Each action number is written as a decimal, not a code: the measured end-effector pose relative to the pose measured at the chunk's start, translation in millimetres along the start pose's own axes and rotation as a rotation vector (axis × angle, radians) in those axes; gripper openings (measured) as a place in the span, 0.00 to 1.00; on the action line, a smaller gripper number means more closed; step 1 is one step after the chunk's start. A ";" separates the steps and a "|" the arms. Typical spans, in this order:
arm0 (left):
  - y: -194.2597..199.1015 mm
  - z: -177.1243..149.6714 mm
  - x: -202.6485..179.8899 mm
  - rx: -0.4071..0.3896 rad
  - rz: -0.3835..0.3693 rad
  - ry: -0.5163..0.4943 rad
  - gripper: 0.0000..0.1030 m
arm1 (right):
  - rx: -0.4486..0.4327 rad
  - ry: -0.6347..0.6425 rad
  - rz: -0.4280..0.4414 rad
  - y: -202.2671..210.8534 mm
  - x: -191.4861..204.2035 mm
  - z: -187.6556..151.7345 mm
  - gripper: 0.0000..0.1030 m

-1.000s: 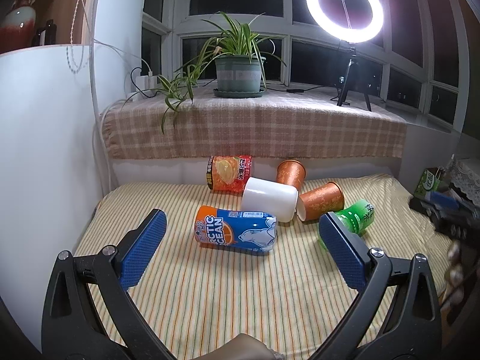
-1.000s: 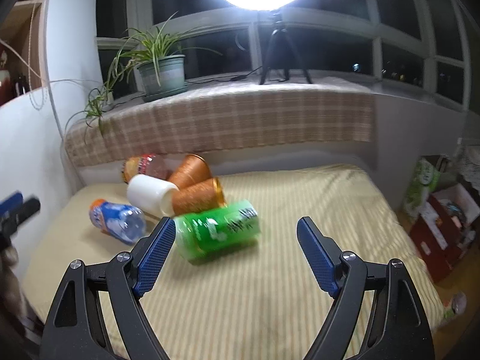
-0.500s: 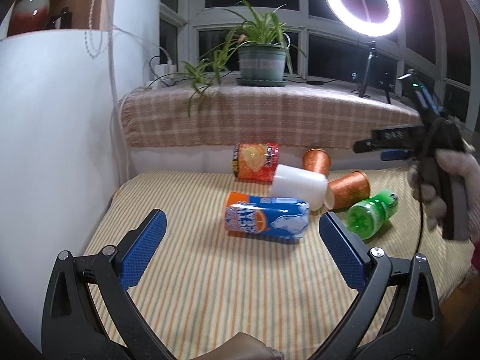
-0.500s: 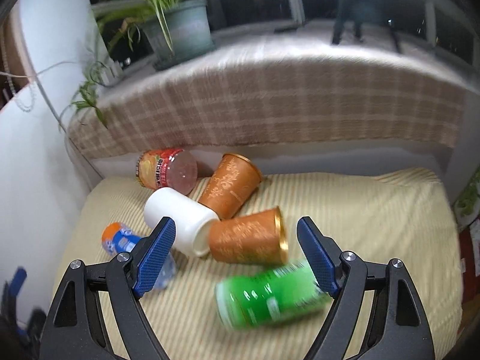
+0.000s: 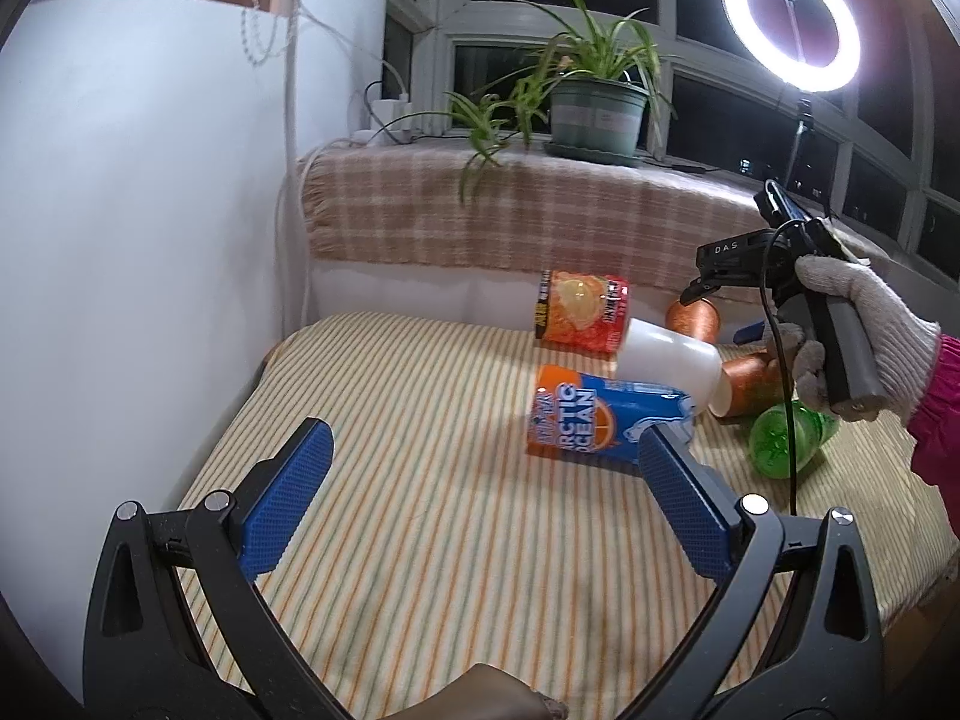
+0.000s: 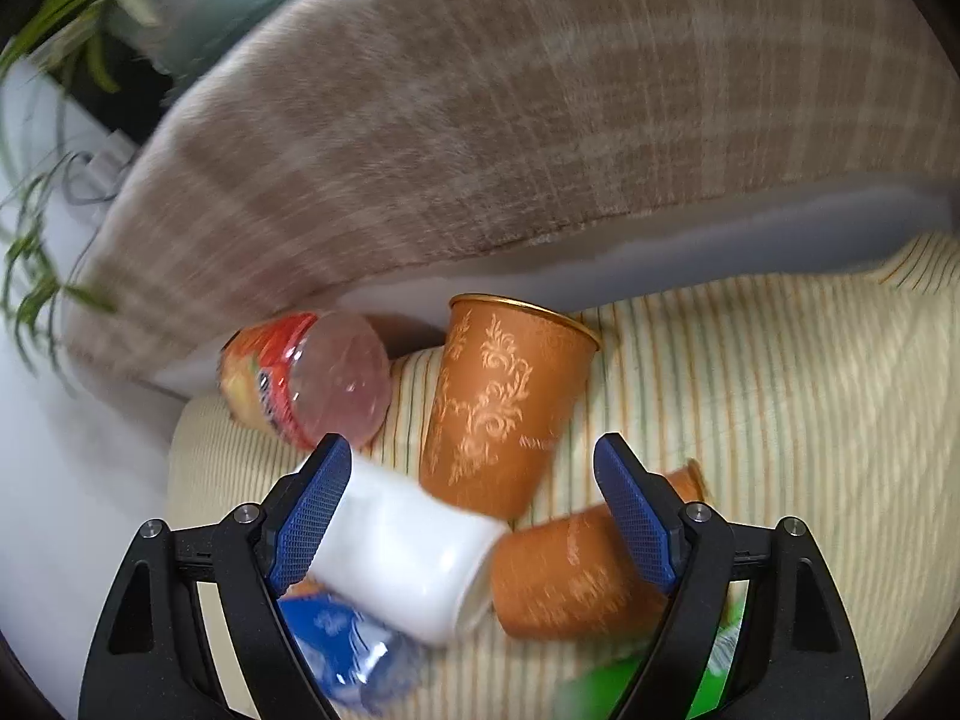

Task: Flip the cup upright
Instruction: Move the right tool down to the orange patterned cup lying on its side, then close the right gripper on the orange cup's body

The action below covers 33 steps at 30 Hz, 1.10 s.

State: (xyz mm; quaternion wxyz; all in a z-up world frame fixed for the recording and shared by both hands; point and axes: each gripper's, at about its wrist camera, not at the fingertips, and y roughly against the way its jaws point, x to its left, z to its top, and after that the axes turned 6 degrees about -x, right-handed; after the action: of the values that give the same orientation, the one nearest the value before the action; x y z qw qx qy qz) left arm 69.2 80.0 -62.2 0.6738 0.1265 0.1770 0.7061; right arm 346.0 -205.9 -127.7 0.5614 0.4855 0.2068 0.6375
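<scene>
Several cups and bottles lie on their sides on the striped bed. In the right wrist view, an orange patterned cup [image 6: 504, 396] lies with its rim toward the back, just beyond my open right gripper [image 6: 474, 516]. A white cup [image 6: 408, 558] and a second orange cup [image 6: 570, 576] lie between and under its fingers. In the left wrist view, my open, empty left gripper [image 5: 480, 504] hovers over the near bed. The right gripper [image 5: 750, 276], held by a gloved hand, is above the orange cups [image 5: 693, 321]. The white cup [image 5: 666, 360] lies beside them.
A blue Arctic Ocean bottle [image 5: 606, 420], a red-orange bottle [image 5: 579, 312] and a green bottle [image 5: 780, 438] lie among the cups. A plaid-covered ledge [image 5: 510, 216] with a potted plant [image 5: 594, 114] and ring light [image 5: 792, 24] runs behind. A white wall [image 5: 150, 240] stands left.
My right gripper has moved forward and down toward the orange cups, which now fill its view. My left gripper has swung a little left; the cups have not moved.
</scene>
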 end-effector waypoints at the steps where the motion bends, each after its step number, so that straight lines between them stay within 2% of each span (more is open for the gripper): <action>1: -1.0 -0.1 1.8 0.001 0.002 0.003 1.00 | 0.007 -0.018 -0.004 -4.2 -0.9 1.4 0.81; 11: -2.9 -1.0 27.6 -0.006 0.037 0.047 1.00 | 0.019 -0.091 -0.113 -31.2 -1.3 16.4 0.81; 18: -6.3 -3.2 35.5 0.001 0.049 0.061 1.00 | 0.038 -0.080 -0.160 -52.3 4.1 24.5 0.80; 21: -7.0 -2.9 38.1 0.000 0.056 0.065 1.00 | 0.037 -0.082 -0.165 -57.2 4.5 30.2 0.78; 22: -7.0 -3.0 38.1 0.000 0.058 0.065 1.00 | 0.038 -0.079 -0.167 -58.9 3.8 30.8 0.69; 23: -7.2 -2.9 39.0 0.000 0.061 0.067 1.00 | 0.046 -0.078 -0.165 -61.3 4.6 32.1 0.66; 26: -7.5 -2.5 39.7 0.001 0.064 0.068 1.00 | 0.040 -0.084 -0.155 -78.4 6.3 31.5 0.66; 33: -6.8 -1.9 37.9 -0.001 0.061 0.064 1.00 | 0.007 -0.069 -0.116 -66.2 10.8 41.9 0.65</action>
State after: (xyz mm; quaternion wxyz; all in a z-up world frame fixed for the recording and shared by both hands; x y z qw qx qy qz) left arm 72.4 117.8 -69.1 0.6462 0.1089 0.1940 0.7300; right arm 416.8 -189.0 -158.4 0.6023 0.4966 0.2173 0.5861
